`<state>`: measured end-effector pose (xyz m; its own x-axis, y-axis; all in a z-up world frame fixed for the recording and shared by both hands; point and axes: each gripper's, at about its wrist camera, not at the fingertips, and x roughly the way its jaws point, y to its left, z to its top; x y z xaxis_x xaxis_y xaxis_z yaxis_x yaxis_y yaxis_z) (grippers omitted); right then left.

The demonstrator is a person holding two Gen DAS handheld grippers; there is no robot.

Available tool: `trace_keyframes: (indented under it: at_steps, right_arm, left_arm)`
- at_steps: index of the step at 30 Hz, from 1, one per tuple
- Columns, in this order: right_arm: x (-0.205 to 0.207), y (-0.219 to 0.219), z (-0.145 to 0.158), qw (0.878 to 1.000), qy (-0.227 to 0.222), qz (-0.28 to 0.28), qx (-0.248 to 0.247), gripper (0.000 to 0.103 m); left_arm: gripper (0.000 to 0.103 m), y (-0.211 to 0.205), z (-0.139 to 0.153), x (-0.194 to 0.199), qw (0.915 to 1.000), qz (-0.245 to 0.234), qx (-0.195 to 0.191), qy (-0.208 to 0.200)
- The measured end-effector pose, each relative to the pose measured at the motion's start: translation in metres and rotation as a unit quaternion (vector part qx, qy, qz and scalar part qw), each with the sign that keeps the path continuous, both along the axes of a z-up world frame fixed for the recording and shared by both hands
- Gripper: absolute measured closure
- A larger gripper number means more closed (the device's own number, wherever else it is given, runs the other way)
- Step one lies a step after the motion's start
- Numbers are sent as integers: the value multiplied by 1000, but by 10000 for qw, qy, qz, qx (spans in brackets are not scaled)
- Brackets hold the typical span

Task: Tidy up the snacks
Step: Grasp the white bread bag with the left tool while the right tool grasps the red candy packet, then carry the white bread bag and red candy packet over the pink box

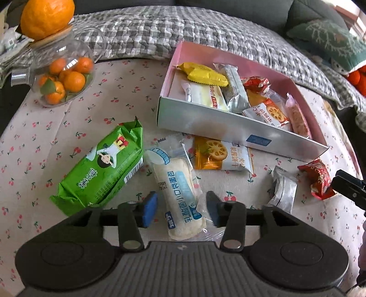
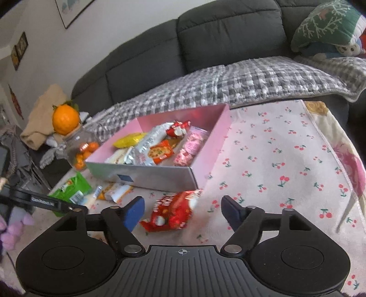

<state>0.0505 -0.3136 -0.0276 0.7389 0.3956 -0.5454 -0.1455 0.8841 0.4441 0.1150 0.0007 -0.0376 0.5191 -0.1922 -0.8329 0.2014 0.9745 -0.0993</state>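
Left wrist view, left to right. Glass jar (image 1: 61,68) of small oranges, 10 o'clock, a large orange (image 1: 47,17) on its lid. Green snack pack (image 1: 103,164), 9 o'clock, flat on the cherry-print worktop (image 1: 114,91). White bread packet (image 1: 178,196), centre, lying between the blue pads of the left tool (image 1: 181,209); pads stand partly apart, clear of the wrapper. Orange cracker packet (image 1: 219,155) just below the box. Pink box (image 1: 228,128), 1 o'clock, holding mixed packets. Silver packet (image 1: 282,189), 4 o'clock. Red packet (image 1: 319,179), 3 o'clock.

Right wrist view. Right tool (image 2: 183,211), jaws wide, red packet (image 2: 173,210) between them, untouched. Pink box (image 2: 219,141) at 12 o'clock.
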Motion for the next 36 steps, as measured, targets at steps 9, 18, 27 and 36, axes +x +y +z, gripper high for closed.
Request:
trace_keyframes:
  at_steps: [9, 18, 27, 36]
  right_arm:
    - [6, 24, -6, 9989, 75, -29, -462, 26]
    - [8, 32, -10, 9982, 71, -57, -600, 43]
    - [8, 32, -10, 9988, 54, 83, -475, 67]
    - [6, 19, -3, 9998, 69, 148, 112, 72]
  left_arm:
    - [55, -5, -6, -3, 9996, 91, -177, -191]
    - [68, -1, -6, -4, 9990, 218, -143, -350]
    - [78, 0, -4, -4, 9991, 153, -160, -349]
    - [83, 2, 1, -10, 9995, 48, -259, -197]
